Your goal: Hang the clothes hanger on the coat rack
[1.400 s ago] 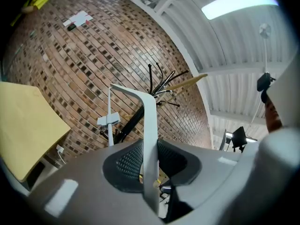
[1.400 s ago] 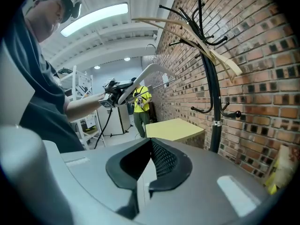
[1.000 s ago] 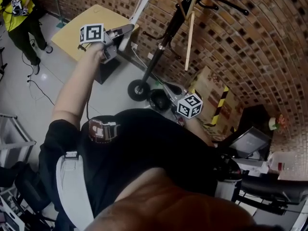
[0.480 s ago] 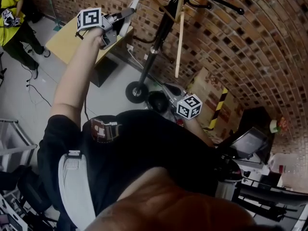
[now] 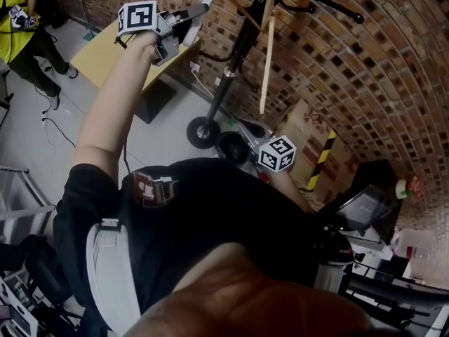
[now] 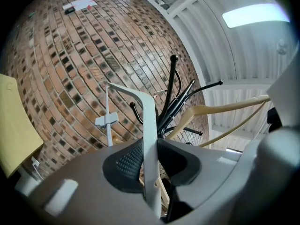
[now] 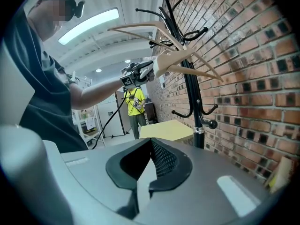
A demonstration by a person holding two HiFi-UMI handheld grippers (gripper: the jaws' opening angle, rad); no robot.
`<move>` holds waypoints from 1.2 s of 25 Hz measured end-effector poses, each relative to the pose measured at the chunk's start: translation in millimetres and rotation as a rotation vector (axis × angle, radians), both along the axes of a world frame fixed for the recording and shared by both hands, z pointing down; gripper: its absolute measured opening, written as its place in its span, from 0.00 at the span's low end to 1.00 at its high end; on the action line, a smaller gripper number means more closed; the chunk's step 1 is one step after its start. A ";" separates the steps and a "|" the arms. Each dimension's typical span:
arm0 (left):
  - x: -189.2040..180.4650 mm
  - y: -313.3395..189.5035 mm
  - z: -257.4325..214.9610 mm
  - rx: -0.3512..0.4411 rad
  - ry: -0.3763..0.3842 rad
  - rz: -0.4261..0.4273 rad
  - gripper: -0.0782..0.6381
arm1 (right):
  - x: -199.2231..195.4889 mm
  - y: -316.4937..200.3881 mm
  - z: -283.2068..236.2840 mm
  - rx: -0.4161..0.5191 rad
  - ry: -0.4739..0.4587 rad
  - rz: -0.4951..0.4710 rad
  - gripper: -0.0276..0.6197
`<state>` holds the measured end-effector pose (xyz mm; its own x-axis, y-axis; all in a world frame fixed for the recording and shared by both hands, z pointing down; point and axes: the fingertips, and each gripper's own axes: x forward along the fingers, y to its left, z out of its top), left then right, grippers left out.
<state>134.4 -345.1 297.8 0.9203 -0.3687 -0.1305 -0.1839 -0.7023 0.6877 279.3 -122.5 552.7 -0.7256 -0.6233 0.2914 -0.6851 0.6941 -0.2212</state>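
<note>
My left gripper (image 5: pixel 188 18) is raised at arm's length and shut on a white clothes hanger (image 6: pixel 147 121), whose flat bar stands pinched between the two dark pads. Just beyond it is the black coat rack (image 5: pixel 235 55), its curved hooks (image 6: pixel 174 95) close ahead of the jaws. A wooden hanger (image 5: pixel 264 48) hangs from the rack's top. My right gripper (image 7: pixel 151 146) is held low by the person's waist, shut with nothing in it; its marker cube (image 5: pixel 277 153) shows in the head view.
A brick wall (image 5: pixel 337 55) runs behind the rack. A yellow table (image 5: pixel 105 51) stands left of the rack's base (image 5: pixel 202 130). A person in a yellow shirt (image 5: pixel 17 12) stands at the far left. Cardboard with hazard tape (image 5: pixel 312 142) leans on the wall.
My left gripper has risen with the white hanger and moved closer to the rack's top. The right gripper has stayed about where it was.
</note>
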 end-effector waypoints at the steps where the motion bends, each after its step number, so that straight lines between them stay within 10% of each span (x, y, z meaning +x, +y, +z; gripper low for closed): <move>1: 1.9 3.2 -1.8 0.007 -0.004 0.009 0.24 | -0.4 -0.2 0.6 -0.001 0.000 0.001 0.06; 19: 23.4 53.2 85.0 -0.048 -0.126 0.077 0.24 | -7.0 11.3 12.2 -0.022 0.015 -0.003 0.06; 30: 42.6 67.4 114.9 -0.098 0.082 0.133 0.25 | -5.3 18.5 9.8 -0.014 0.017 0.022 0.06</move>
